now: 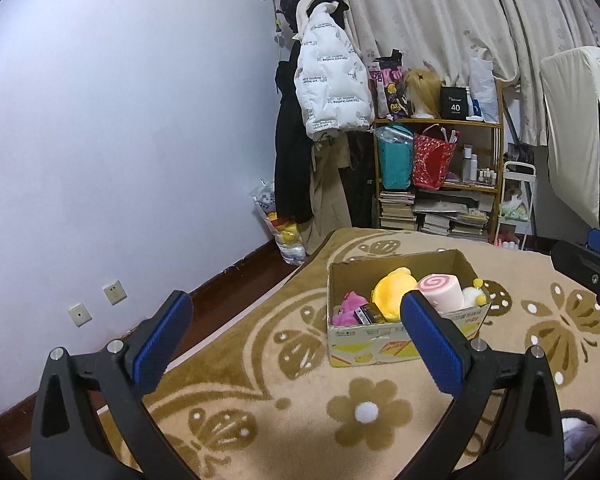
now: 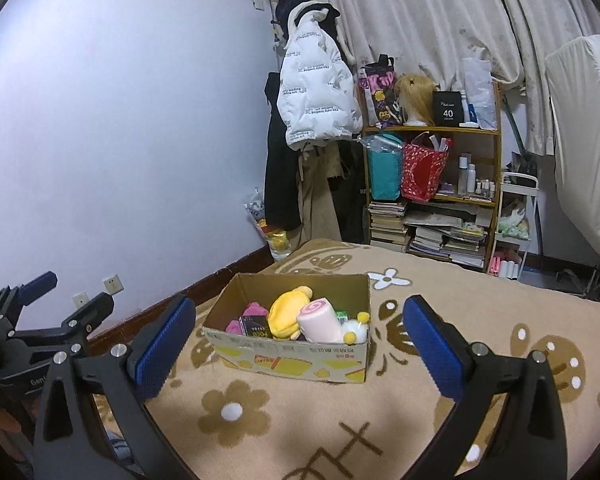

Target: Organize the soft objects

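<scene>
An open cardboard box (image 1: 380, 342) (image 2: 284, 360) sits on a beige flowered blanket. Inside lie a yellow plush (image 1: 392, 292) (image 2: 288, 312), a pink swirl roll cushion (image 1: 440, 290) (image 2: 320, 318), a magenta plush (image 1: 348, 308) (image 2: 256, 310), a white pom-pom toy with yellow balls (image 1: 474, 294) (image 2: 356, 330) and a small dark packet (image 1: 370, 314) (image 2: 256, 326). My left gripper (image 1: 296, 330) hovers open in front of the box, holding nothing. My right gripper (image 2: 300, 334) is open and empty too, with the box between its blue fingers in that view. The left gripper (image 2: 40, 300) shows at the left edge of the right wrist view.
The blanket (image 2: 440, 300) covers a bed beside a pale wall with sockets (image 1: 114, 292). Beyond stand a wooden shelf (image 2: 432, 184) of bags, bottles and books, hanging coats (image 2: 316, 96), curtains, a bag of toys (image 1: 280, 232) on the floor and a white cart (image 2: 514, 220).
</scene>
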A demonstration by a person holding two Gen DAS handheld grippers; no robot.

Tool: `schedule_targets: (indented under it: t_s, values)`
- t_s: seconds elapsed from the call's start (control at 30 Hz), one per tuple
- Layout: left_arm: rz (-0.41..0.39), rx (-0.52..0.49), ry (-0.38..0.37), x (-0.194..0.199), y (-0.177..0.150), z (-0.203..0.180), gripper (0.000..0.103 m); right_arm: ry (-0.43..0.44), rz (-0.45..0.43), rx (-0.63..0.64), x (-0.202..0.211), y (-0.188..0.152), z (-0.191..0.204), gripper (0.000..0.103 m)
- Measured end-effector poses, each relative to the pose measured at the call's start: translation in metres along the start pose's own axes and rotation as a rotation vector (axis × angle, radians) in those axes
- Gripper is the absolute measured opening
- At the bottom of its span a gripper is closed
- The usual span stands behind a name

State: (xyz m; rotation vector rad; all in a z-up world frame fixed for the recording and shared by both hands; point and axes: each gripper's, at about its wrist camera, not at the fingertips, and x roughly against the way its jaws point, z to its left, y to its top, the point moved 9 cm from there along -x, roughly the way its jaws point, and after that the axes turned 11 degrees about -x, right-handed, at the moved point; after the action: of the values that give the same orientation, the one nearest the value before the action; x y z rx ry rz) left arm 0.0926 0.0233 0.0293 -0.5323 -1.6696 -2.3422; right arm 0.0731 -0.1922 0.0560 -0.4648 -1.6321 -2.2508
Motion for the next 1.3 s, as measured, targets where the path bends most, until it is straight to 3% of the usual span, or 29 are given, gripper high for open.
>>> schedule_targets:
  t_s: [0.5, 1.3]
  values:
    - [0.038, -0.015, 0.0, -0.013, -0.018, -0.004, 0.103, -0.034, 0.042, 0.004, -0.009, -0.025, -0.015, 0.103]
    - [0.083, -0.055, -0.067, -0.03, -0.031, -0.025, 0.103, -0.076, 0.094, 0.013, -0.032, -0.046, -0.022, 0.103]
